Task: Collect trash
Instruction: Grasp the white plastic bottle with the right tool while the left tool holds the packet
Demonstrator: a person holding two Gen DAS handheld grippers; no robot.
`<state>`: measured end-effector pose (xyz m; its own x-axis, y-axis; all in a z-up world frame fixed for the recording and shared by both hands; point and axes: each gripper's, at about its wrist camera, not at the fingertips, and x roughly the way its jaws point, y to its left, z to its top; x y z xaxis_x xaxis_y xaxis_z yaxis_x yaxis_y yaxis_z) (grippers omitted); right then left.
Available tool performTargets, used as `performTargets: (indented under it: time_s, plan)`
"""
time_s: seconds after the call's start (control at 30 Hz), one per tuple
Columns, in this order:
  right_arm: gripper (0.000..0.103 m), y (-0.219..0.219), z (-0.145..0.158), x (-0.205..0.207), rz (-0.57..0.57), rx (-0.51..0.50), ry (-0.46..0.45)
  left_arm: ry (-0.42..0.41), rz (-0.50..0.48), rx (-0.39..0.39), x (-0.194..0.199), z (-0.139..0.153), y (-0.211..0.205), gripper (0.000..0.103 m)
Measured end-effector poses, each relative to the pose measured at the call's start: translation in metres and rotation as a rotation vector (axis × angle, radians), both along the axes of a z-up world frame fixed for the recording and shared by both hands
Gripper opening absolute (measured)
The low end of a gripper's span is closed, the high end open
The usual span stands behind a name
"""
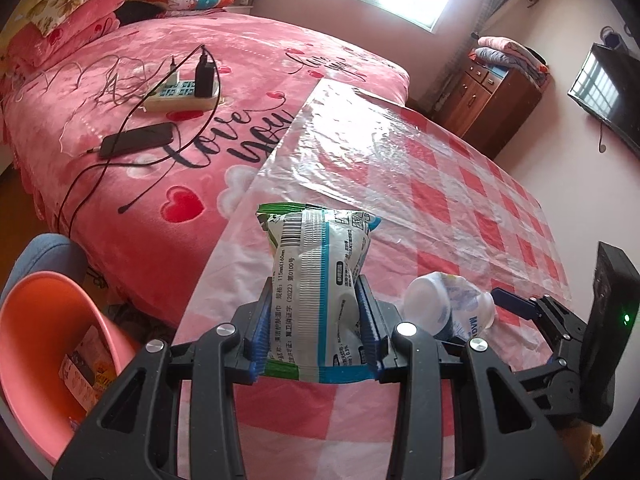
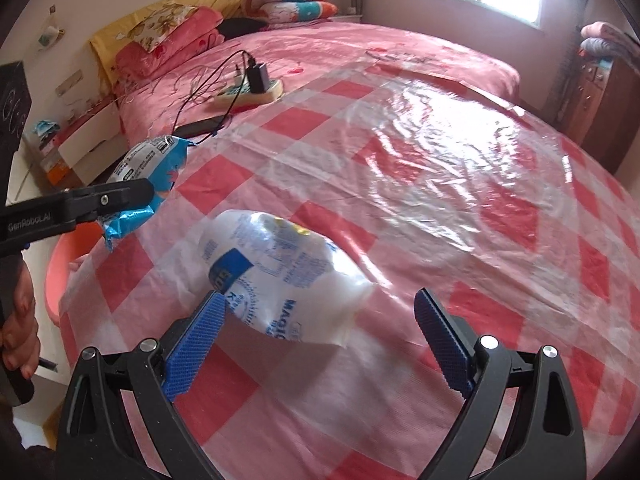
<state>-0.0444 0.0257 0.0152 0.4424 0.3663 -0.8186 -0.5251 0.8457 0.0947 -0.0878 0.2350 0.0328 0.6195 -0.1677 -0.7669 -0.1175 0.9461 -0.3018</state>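
The left gripper [image 1: 316, 320] grips a wet-wipes packet [image 1: 316, 280] above the table's [image 1: 460, 208] left edge, near the pink bin [image 1: 36, 320], while the right gripper [image 2: 320, 336], released, straddles a crumpled white wrapper [image 2: 280, 272] on the table.

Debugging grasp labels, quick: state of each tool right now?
Left tool: closed on the wet-wipe packet, lifted off the table.
Right tool: open, holding nothing; the crumpled white wrapper lies between its pads, ungripped.
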Motion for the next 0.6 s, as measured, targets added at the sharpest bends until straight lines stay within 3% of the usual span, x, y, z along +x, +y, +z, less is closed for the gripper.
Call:
performTargets:
  time_s: [0.47, 0.53, 0.6]
  plan:
    - [0.094, 0.014, -0.004, 0.010, 0.052, 0.002, -0.008, 0.010, 0.026, -0.039, -0.012, -0.014, 0.025, 0.040]
    - [0.085, 0.015, -0.003, 0.008, 0.049, -0.008, -0.021, 0.012, 0.029, -0.046, -0.014, -0.016, 0.027, 0.040]
    - [0.083, 0.015, -0.003, 0.007, 0.049, -0.015, -0.025, 0.010, 0.029, -0.050, -0.015, -0.017, 0.029, 0.040]
